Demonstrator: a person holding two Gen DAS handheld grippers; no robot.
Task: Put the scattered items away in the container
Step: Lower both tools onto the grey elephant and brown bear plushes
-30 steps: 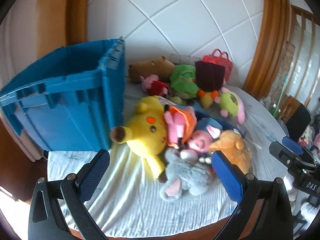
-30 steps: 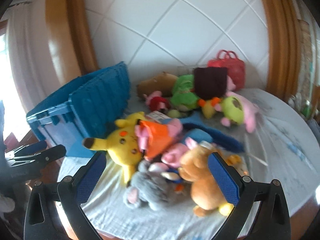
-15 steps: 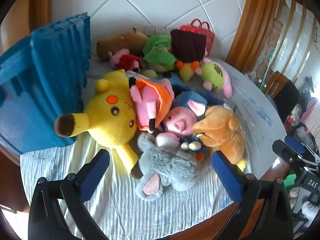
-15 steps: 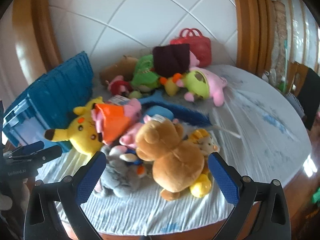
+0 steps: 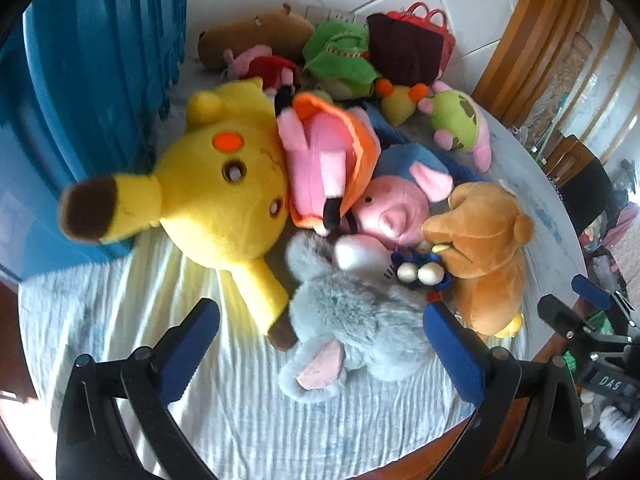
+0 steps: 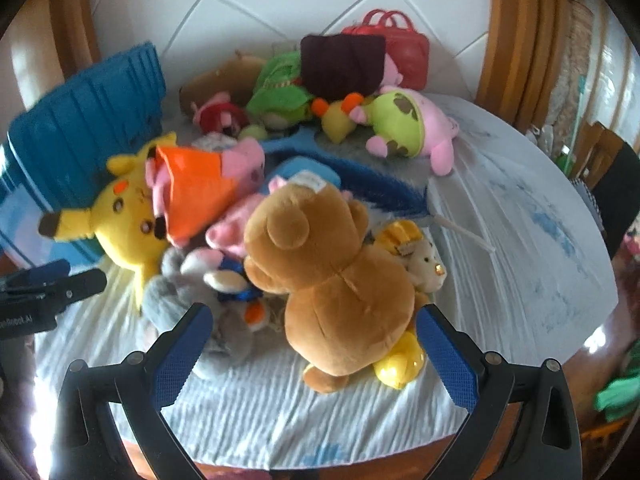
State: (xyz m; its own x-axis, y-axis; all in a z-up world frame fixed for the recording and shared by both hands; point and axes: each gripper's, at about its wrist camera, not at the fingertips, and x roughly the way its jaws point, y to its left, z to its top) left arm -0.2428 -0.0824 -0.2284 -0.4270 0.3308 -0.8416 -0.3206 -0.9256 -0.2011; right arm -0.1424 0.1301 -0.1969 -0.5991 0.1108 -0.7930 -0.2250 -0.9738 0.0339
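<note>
A heap of plush toys lies on a white-clothed table (image 5: 132, 320). My left gripper (image 5: 320, 344) is open, its blue pads either side of a grey plush mouse (image 5: 352, 320). Beside the mouse lie a yellow plush (image 5: 216, 188), a pink pig (image 5: 392, 208) and a brown bear (image 5: 484, 240). My right gripper (image 6: 314, 354) is open around the rear of the brown bear (image 6: 332, 276), not touching it. The blue crate (image 5: 88, 80) stands at the left edge, also seen in the right wrist view as the blue crate (image 6: 84, 120). The crate's inside is hidden.
Further back lie a green plush (image 5: 340, 60), a brown capybara plush (image 5: 260, 32), a dark pouch (image 5: 408, 52) and a red handbag (image 6: 400, 48). A pink-and-green plush (image 6: 408, 124) rests at the right. Bare cloth (image 6: 520, 220) spreads right of the pile. A tiled wall stands behind.
Both grippers have moved in closer and lower over the pile. The left one swung from the crate onto the grey mouse; the right one came up behind the brown bear.
</note>
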